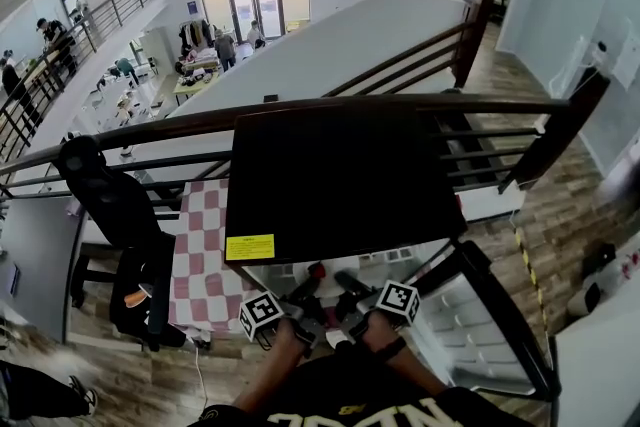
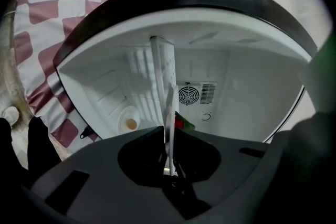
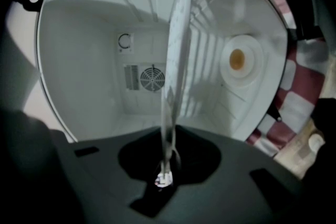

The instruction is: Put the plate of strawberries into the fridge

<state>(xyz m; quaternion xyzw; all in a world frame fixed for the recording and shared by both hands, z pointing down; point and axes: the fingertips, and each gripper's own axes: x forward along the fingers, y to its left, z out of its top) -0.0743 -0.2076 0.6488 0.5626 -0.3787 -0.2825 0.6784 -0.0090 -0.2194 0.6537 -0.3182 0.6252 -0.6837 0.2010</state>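
Each gripper view shows the white plate [image 2: 168, 86] [image 3: 177, 44] edge-on, as a thin upright sliver that reaches into the open fridge [image 1: 340, 185]. A red and green strawberry [image 2: 181, 123] shows just past the rim in the left gripper view. My left gripper [image 2: 169, 169] is shut on the plate's rim. My right gripper [image 3: 165, 176] is shut on the opposite rim. In the head view both grippers [image 1: 300, 303] [image 1: 352, 297] sit side by side at the fridge's mouth, and the plate itself is hard to make out there. The fridge's white inside has a round fan vent [image 2: 188, 95] [image 3: 152, 77] on the back wall.
The fridge door [image 1: 490, 325] stands swung open to the right, its shelves facing me. A red-and-white checked cloth [image 1: 200, 255] lies left of the fridge, with a black chair [image 1: 120, 215] beyond it. A dark railing [image 1: 400, 105] runs behind. A round lamp [image 3: 239, 59] sits on the side wall inside.
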